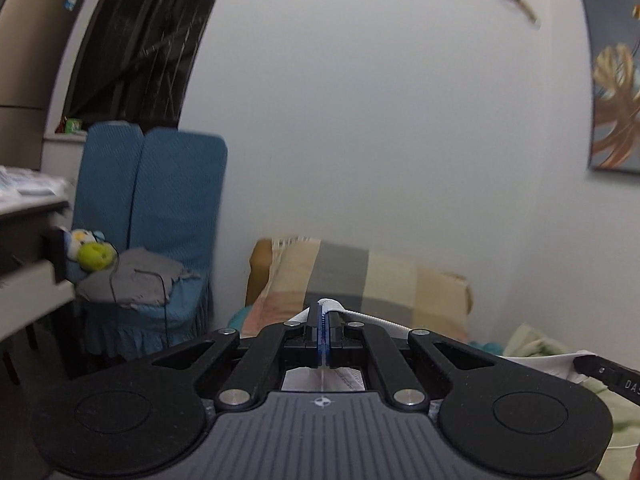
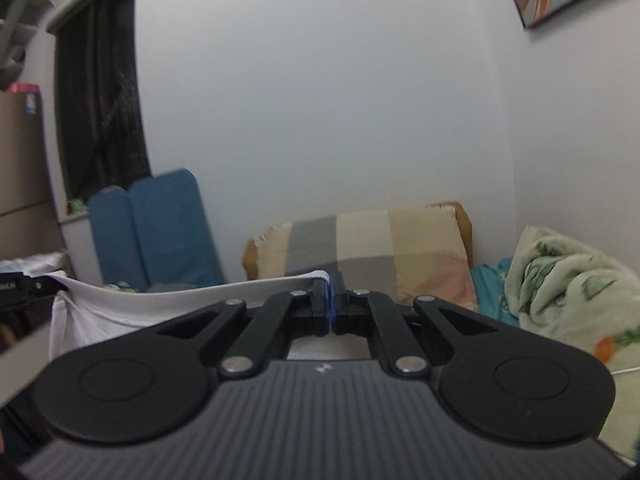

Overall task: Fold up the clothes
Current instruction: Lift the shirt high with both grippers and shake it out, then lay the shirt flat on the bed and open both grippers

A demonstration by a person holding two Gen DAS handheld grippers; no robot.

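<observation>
Left gripper (image 1: 323, 322): fingers pressed together, pinching one white garment (image 1: 374, 317) at its ribbed edge; a small tuft of cloth stands above the fingertips. Right gripper (image 2: 329, 300): likewise clamped, holding the same white garment (image 2: 132, 304) at a second point on its hem. Two grippers, one garment. In the right wrist view the hem runs as a taut band from the closed fingers leftward to the other gripper, whose black tip shows at the left edge; below the band the cloth sags in one loose fold. In the left wrist view the right gripper's tip enters at the right edge, with white cloth at it.

Beyond the grippers: one checked pillow (image 1: 360, 280) against the wall, one floral quilt (image 2: 568, 280) bunched to its right, and teal fabric (image 2: 490, 288) between them. Left of the pillow, one blue-covered chair (image 1: 160, 208) carries a grey cloth (image 1: 136, 280) and what appears to be a plush toy (image 1: 90, 248), blurred. One desk edge (image 1: 28, 208) crosses the left margin. One framed picture (image 1: 616, 92) hangs on the wall. Bare wall fills the upper field ahead of both grippers.
</observation>
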